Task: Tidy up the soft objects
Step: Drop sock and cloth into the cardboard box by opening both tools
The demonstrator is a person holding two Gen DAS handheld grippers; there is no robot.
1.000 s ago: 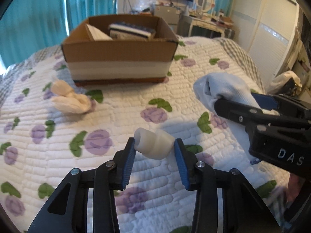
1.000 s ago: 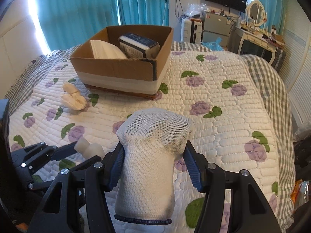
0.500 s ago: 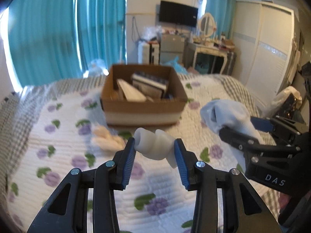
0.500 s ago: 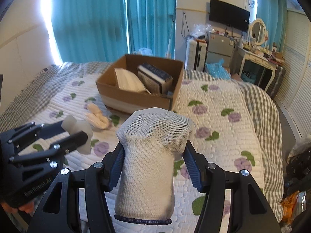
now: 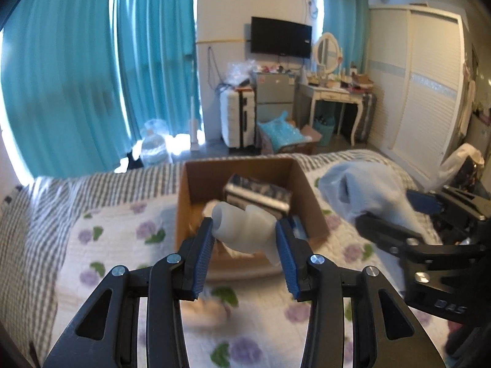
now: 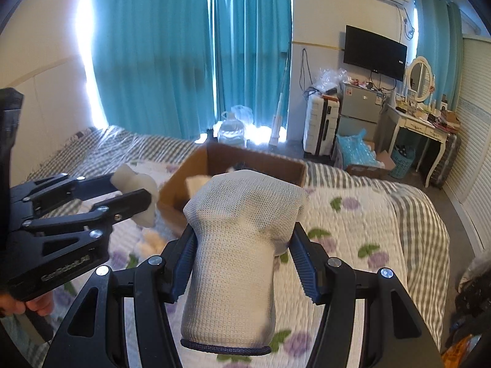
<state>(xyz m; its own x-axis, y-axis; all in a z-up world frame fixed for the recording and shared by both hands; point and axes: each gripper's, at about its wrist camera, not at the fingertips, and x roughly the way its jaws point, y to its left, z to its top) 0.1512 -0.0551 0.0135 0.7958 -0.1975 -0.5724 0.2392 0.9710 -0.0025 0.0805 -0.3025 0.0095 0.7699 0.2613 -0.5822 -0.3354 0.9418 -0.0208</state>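
1. Your left gripper [image 5: 244, 239] is clamped on a small white soft piece [image 5: 242, 230], jaws part closed around it. It hangs in the air over the near edge of the cardboard box [image 5: 310, 196].
2. Your right gripper [image 6: 242, 263] pinches a white knit glove [image 6: 239, 245] across its middle, jaws about half open, cuff dangling toward you. It is held up above the quilt [image 6: 362, 224], short of the box [image 6: 294, 168].
3. Risk: the white piece is held only at its sides, so a jolt could pop it out onto the quilt.
4. Risk: both grippers head for one box, so you could knock them together over the opening.
5. Risk: the glove's loose cuff could snag the box rim on release.
6. Risk: another cream piece [image 6: 150, 240] lies on the quilt near the box and is easy to miss.
7. Versus a second ago: both loads are lifted up off the quilt, the box sits lower in both views, and the grips look unchanged.
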